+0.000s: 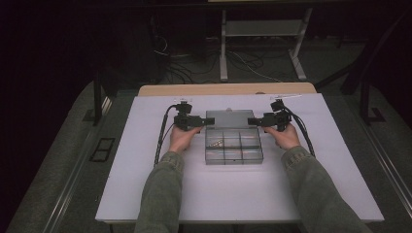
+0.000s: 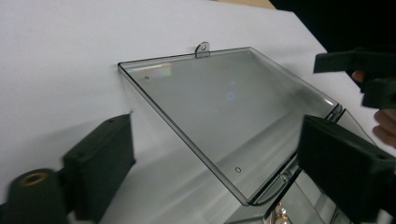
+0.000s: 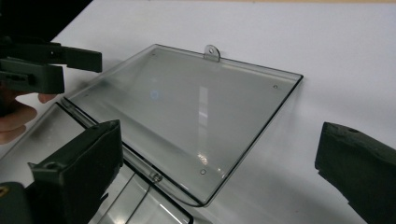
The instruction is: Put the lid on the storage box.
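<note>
Dim high view, dark surroundings; glare on the clear lid (image 2: 219, 116), blurred near tongs.

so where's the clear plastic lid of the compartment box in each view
High view: the clear plastic lid lies open flat at the far side of the clear compartment box, centre of the picture, between the two grippers.
Left gripper view: it spans the middle, slanting from upper left to lower right.
Right gripper view: it spans the middle, slanting from upper right to lower left.
Shared landmark: the small round hanging tab on the lid's far edge, seen in both gripper views.
</note>
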`<action>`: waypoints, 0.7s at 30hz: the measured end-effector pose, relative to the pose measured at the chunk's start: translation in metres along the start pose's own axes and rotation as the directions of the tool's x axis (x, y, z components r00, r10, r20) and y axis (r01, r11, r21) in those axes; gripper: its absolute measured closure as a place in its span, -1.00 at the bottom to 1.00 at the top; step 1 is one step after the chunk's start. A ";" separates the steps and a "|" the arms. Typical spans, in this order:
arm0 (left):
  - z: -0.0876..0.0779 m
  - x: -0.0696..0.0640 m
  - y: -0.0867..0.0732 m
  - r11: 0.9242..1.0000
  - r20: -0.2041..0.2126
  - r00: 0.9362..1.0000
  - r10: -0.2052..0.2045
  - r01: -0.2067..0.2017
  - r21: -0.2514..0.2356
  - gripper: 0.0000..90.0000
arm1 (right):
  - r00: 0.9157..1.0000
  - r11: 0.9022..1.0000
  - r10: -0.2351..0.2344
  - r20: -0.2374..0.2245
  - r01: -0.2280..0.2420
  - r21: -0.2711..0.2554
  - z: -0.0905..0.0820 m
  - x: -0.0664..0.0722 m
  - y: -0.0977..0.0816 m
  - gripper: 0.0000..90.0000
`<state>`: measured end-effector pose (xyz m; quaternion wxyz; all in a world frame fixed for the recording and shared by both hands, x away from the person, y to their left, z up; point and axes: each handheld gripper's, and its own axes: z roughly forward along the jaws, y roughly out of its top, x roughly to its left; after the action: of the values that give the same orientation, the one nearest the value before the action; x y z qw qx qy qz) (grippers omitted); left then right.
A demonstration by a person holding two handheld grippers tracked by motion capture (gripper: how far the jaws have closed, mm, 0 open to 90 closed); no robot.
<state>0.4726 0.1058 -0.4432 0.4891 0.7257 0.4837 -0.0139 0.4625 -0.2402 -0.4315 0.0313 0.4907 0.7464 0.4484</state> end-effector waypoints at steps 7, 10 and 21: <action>0.007 0.000 -0.004 1.000 0.004 1.000 -0.006 0.006 0.013 -0.53 | 1.000 1.000 0.012 -0.010 -0.012 0.010 0.003 -0.001 -0.001 -0.37; 0.008 0.001 -0.005 1.000 0.005 1.000 -0.002 0.002 0.020 -0.44 | 1.000 1.000 0.025 -0.012 -0.025 0.001 0.003 -0.002 -0.001 -0.27; 0.011 0.002 -0.009 0.999 0.027 0.999 -0.025 0.024 0.022 -0.23 | 0.998 0.998 0.055 -0.013 -0.055 0.013 0.007 -0.005 -0.003 -0.11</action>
<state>0.4726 0.0999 -0.4560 0.4874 0.7247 0.4858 -0.0350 0.4658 -0.2399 -0.4395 0.0109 0.5082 0.7358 0.4475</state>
